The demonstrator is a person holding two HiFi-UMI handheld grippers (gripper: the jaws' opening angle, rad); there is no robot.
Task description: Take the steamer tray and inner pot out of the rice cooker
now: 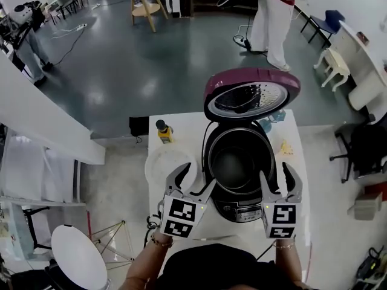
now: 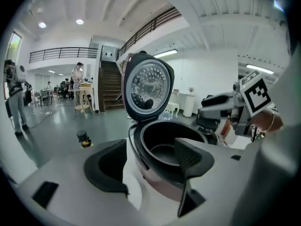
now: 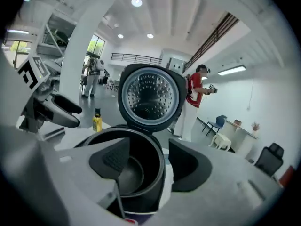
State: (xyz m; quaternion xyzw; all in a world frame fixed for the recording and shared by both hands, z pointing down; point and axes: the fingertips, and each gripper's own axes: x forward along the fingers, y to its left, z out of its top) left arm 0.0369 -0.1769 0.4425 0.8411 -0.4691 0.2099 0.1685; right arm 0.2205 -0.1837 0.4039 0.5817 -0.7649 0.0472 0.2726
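The rice cooker (image 1: 242, 204) stands on the white table with its maroon lid (image 1: 251, 92) swung up. The dark inner pot (image 1: 234, 161) sits inside it, and I see nothing in the pot. A white round tray (image 1: 164, 162), apparently the steamer tray, lies on the table left of the cooker. My left gripper (image 1: 199, 174) hovers at the cooker's near left rim, open and empty. My right gripper (image 1: 275, 173) hovers at the near right rim, also open and empty. The left gripper view frames the pot (image 2: 164, 147) between the jaws; the right gripper view shows the pot (image 3: 131, 173) behind the left jaw.
A small yellow bottle with a black cap (image 1: 163, 132) stands at the table's far left corner. Small items (image 1: 284, 147) lie right of the cooker. Beyond the table a person in white trousers (image 1: 272, 29) stands on the grey floor, with stools and a chair around.
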